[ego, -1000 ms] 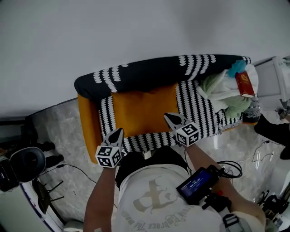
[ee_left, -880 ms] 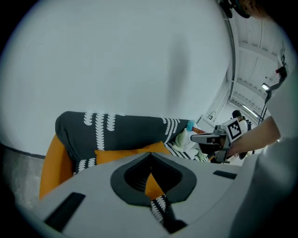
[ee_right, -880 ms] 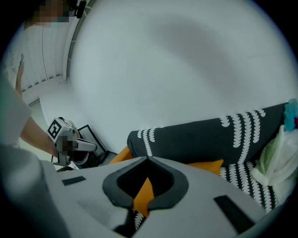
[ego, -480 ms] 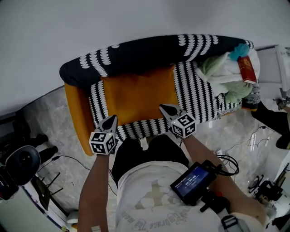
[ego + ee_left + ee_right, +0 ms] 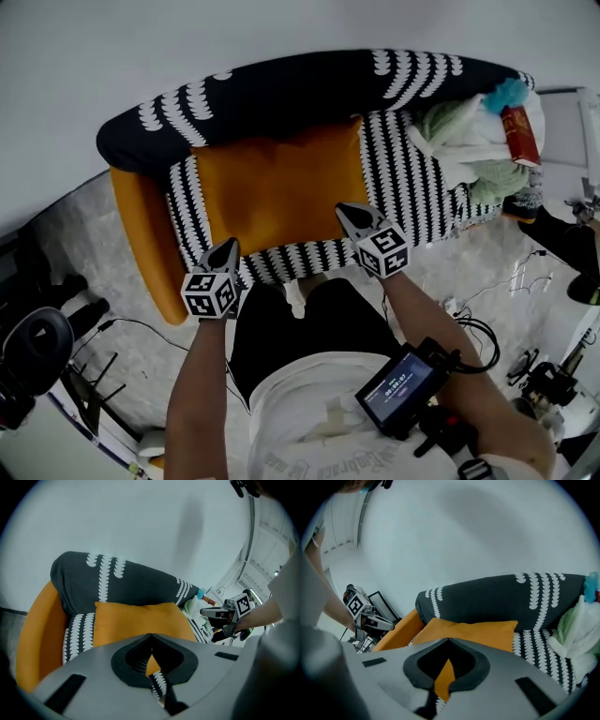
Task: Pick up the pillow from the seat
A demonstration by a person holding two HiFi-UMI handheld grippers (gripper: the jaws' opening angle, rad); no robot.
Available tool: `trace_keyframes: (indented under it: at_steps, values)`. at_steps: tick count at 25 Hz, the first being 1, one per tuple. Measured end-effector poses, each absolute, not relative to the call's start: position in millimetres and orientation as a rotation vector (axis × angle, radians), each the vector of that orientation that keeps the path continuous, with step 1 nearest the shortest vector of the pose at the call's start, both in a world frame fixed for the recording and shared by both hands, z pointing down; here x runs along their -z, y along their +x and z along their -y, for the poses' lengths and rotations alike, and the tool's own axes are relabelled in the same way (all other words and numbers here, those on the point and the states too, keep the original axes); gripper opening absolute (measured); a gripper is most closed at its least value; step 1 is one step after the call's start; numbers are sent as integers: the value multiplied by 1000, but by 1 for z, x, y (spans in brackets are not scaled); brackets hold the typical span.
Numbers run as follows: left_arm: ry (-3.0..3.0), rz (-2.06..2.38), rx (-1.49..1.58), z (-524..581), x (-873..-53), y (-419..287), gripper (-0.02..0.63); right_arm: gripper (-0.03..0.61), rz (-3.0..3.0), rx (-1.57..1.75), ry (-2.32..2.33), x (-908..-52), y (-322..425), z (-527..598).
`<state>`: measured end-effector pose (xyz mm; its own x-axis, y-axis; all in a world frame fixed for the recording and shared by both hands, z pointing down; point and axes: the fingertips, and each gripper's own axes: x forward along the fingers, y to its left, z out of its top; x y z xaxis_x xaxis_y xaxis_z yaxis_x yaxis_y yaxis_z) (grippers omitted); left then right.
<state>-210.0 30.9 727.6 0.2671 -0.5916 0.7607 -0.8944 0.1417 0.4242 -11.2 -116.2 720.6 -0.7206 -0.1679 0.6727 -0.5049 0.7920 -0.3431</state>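
The person is closing in on the sofa (image 5: pixel 281 94). Over the last second it is filling more of the head view, and both tools are now riding over its front edge rather than hanging short of it. The left gripper (image 5: pixel 225 251) is arriving with its tip just at the near-left corner of the orange pillow (image 5: pixel 281 183). The right gripper (image 5: pixel 352 214) is hovering over the pillow's near-right corner.

Both are staying clenched, jaws pressed together with nothing between them. Each gripper view is showing only a sliver of orange fabric and striped cover beyond the shut tips.

The pillow itself is not shifting. It is lying just ahead of the two tools and spanning the gap between them, resting on the seat and leaning against the backrest. The orange armrest (image 5: pixel 141 239) is lying off the left tool's outer side. A heap of pale clothes (image 5: pixel 469 141) with a red book (image 5: pixel 518 136) is sitting well off the right tool's outer side.

For the task, this is looking like the tail of the approach. The tools are bracketing the pillow's near edge, but nothing is gripping it yet. Whether either tip is already touching the fabric is not showing. The jaws will probably need opening before a corner can be taken.
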Motion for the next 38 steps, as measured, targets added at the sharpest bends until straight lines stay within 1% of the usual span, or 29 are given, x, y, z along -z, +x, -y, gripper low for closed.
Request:
trace_keyframes:
  at_steps: [8,15,17,20,21,23,25,27,28,30,32,34,38]
  values:
    - [1419,1431,-376,-40,-785,-221,9,14,2208,-813,659,-774,26,125]
    - [1363,1439,-336,-22,-812,-227,9,15,2190,-804,696,-793,49,158]
    - [1351,1443,-329,-22,-816,-232,18,34,2186,-810,697,-797,51,161]
    - [1309,1473,-338,-20,-828,-244,132,159,2176,-890,715,-808,56,165]
    - [1289,1494,-350,-18,-832,-250,164,189,2168,-917,730,-812,59,166]
    - [1249,1535,-363,-13,-839,-260,241,225,2154,-977,772,-818,67,170]
    - [1216,1552,-343,-8,-844,-270,289,292,2135,-1053,792,-822,71,169]
    - [1188,1545,-313,-5,-851,-279,318,335,2122,-1104,764,-827,67,161]
    - [1174,1538,-302,-4,-855,-283,349,353,2120,-1113,739,-829,64,157]
    - [1143,1515,-282,-4,-865,-288,401,371,2114,-1111,703,-833,59,151]
    - [1109,1480,-263,-7,-875,-289,431,371,2091,-1109,691,-839,56,148]
    - [1087,1443,-238,-8,-882,-287,442,371,2053,-1097,681,-847,54,146]
    - [1075,1395,-242,-7,-889,-283,440,367,2007,-1083,673,-860,52,143]
